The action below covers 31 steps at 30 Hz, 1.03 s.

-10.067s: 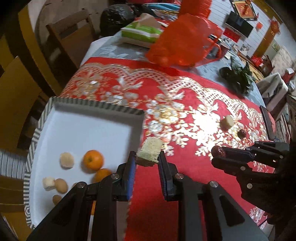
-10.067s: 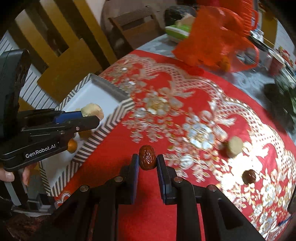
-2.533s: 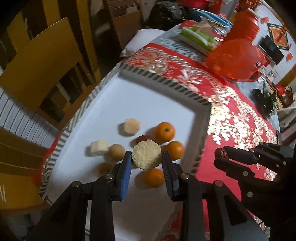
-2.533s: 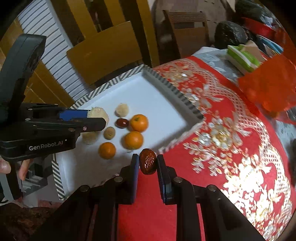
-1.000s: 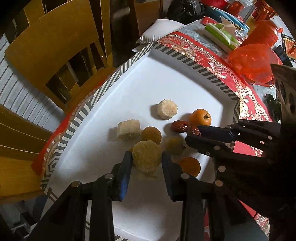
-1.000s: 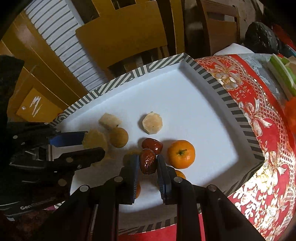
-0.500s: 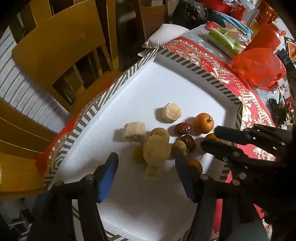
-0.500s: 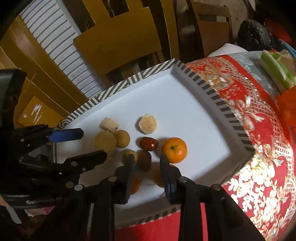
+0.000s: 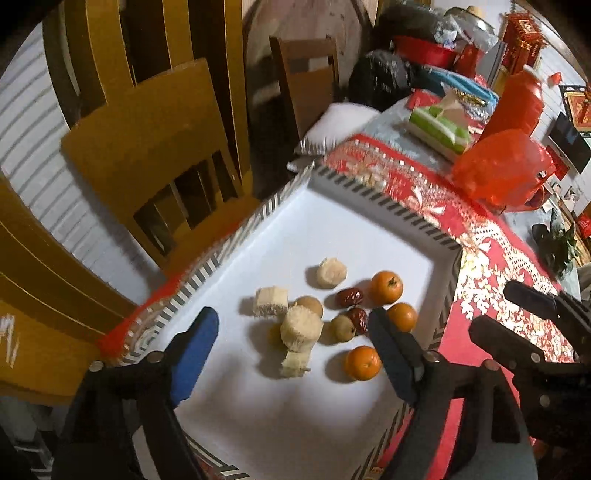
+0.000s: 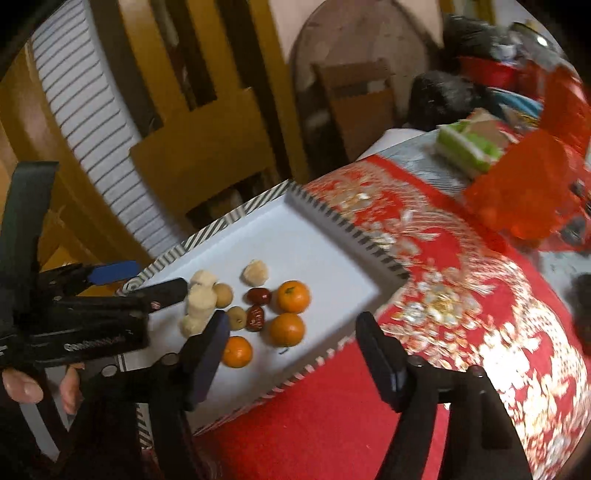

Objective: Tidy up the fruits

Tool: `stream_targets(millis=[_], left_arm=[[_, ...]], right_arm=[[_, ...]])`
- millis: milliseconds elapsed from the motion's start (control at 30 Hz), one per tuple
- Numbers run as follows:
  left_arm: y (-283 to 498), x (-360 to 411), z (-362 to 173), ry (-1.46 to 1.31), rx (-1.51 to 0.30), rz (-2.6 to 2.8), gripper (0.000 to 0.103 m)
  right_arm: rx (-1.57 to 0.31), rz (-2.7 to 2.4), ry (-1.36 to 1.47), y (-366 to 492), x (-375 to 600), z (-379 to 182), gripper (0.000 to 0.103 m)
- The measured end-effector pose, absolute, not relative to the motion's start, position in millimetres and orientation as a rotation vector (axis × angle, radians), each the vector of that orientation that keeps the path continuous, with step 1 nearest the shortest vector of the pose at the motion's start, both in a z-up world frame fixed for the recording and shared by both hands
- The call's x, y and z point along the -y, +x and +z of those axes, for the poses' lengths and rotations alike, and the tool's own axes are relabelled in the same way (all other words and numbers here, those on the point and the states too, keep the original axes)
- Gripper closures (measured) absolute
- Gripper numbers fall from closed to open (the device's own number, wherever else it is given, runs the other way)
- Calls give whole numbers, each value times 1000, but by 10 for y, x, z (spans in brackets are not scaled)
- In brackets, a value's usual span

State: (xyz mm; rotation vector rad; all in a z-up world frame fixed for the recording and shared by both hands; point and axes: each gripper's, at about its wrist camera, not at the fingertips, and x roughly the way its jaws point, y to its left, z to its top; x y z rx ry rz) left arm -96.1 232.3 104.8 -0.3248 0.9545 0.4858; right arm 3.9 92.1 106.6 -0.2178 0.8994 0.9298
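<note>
Left wrist view: left gripper (image 9: 291, 332) is opening, nothing between its jaws.
Fruits are sitting clustered on the white tray (image 9: 369, 236): round pale piece (image 9: 301, 326), dates (image 9: 349, 296), oranges (image 9: 386, 287).

Right wrist view: right gripper (image 10: 291, 334) is opening, empty, over the tray's near edge beside an orange (image 10: 286, 329).

This is a lived-in home dining room. A table (image 9: 480, 236) wears a red cloth with gold floral embroidery, and yellow wooden chairs (image 9: 155, 147) stand pushed up around it. Household clutter crowds the far end: a green tissue pack (image 9: 439, 127), a red plastic bag (image 9: 502, 170), a black bag (image 9: 384, 79). Red hangings (image 9: 522, 35) on the far wall look like festive decorations, though they are too small to read.
</note>
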Motion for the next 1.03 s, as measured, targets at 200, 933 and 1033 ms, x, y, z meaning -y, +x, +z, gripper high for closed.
stream_targets(millis=[200,933,1033], left_arm=[[-981,-2185,1178,-307,-911,457,17],[-948,-2084,1100,-313,-941,463,17],[-921,-2068,1092,-306,-953,457,17]], right_arm=[[-901,906,-184,-27,-788,1060,21],[-947,921,-201,-31,-745,972,19],[-948,913,-196,-12,-709,972,19]])
